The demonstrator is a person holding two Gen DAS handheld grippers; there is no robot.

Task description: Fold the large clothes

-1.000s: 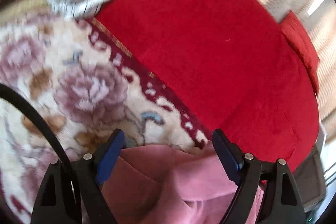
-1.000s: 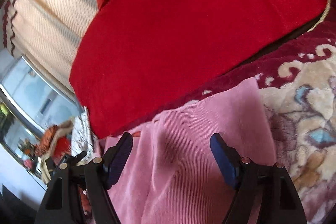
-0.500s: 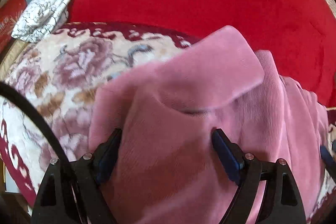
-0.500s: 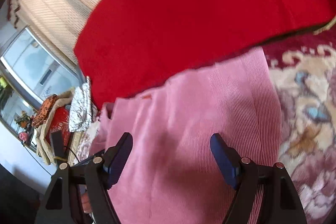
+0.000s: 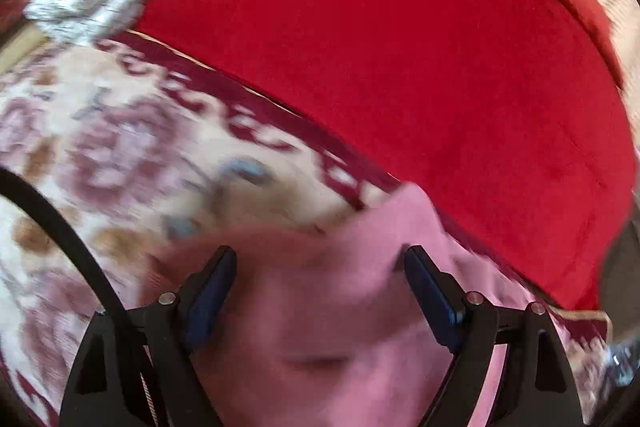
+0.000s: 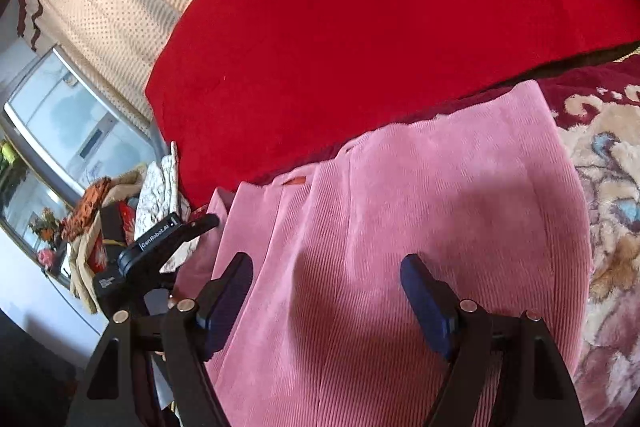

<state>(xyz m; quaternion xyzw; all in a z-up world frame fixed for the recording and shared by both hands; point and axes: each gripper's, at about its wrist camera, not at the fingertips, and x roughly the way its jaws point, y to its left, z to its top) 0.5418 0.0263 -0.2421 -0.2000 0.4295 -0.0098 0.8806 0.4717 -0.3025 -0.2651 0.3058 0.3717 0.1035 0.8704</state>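
Both grippers were seen w/ jaws apart, nothing clamped: left gripper, right gripper. Vs 0.5 s earlier, far less pink garment was seen in left view, more floral rug shown. Garment was laid flat on rug, touching red cloth; ribs and long axis ran away from right gripper toward it.
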